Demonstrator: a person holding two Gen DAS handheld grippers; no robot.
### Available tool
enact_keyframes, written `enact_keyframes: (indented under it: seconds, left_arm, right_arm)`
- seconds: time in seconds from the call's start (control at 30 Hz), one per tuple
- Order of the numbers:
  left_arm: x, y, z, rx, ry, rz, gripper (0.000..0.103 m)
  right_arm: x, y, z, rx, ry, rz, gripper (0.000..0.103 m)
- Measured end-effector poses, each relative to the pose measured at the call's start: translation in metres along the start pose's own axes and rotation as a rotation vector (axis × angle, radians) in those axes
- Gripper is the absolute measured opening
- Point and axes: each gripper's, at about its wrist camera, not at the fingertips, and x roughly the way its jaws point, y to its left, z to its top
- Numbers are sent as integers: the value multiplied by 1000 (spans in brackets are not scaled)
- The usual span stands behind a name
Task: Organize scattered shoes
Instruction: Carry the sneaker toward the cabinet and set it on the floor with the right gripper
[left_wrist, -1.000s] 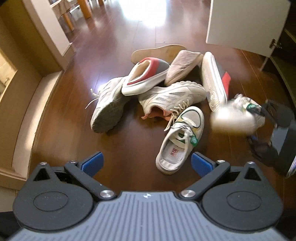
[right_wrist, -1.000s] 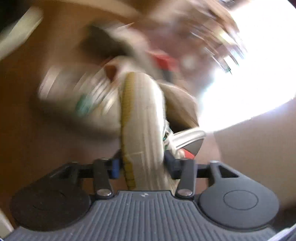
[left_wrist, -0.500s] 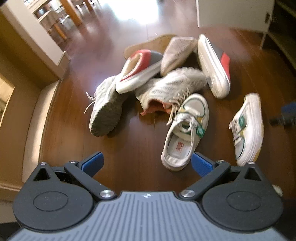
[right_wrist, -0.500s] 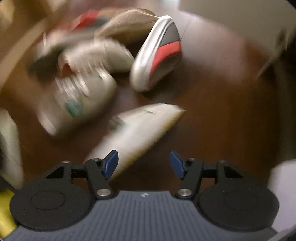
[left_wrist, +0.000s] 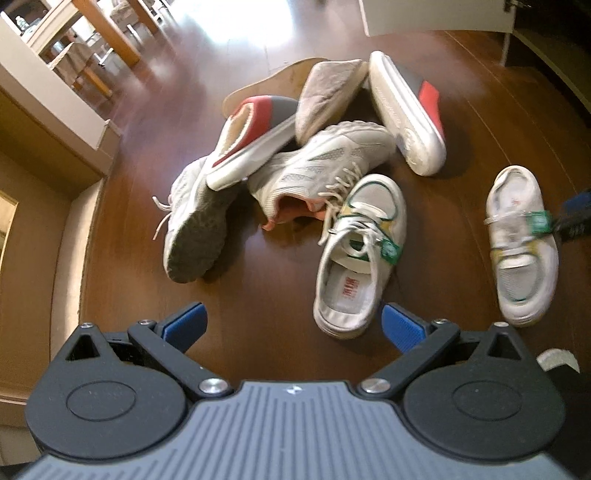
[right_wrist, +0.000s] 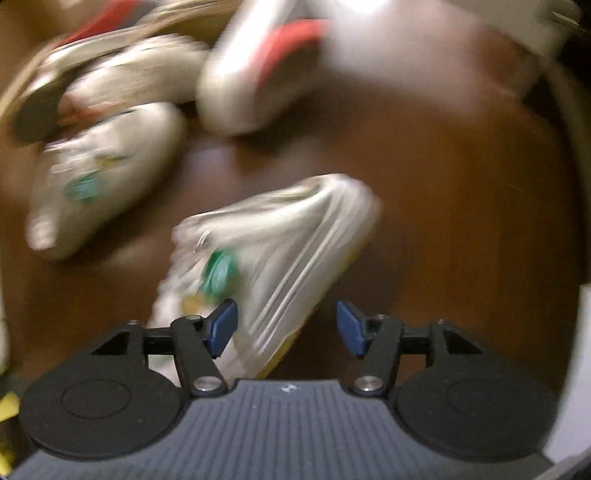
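The right gripper (right_wrist: 286, 328) is shown with its jaws apart and nothing clamped — a white sneaker with a green tag (right_wrist: 266, 258) lies between and just beyond the blue pads, its long axis slanting from lower left to upper right of the blurred right-wrist frame. The left gripper (left_wrist: 293, 325) is also held wide open and empty; the matching sneaker (left_wrist: 360, 251) lies just ahead of its right pad, heel nearest, toe toward the pile (left_wrist: 295, 140) heaped at upper centre of the left-wrist frame. The right gripper is judged nearer to a grasp. Red print on that sneaker's insole is seen but cannot be read — nor can the green tags.
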Motion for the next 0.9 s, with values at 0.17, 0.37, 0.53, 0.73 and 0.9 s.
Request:
enact_keyframes:
  seconds: [0.17,0.37,0.53,0.73,0.9]
  left_arm:
    - [-7,-10,-2,12,-27,3,102]
    - [1,-16,19,5,-64,30,102]
    - [21,-19,31,0,-36,29,102]
    - [41,-33,29,48,10,11,102]
    - [46,-48,27,98,13,4,102]
  right_arm:
    - [-19,-45,-55,557,-103,112,54]
    - [-9,-37,-39,645,-166,-5,53]
    - [27,-38,-22,592,24,-110,30]
    - [27,-72,-27,418,-38,-169,3]
    - [28,-101,-31,272,-89,-217,6]
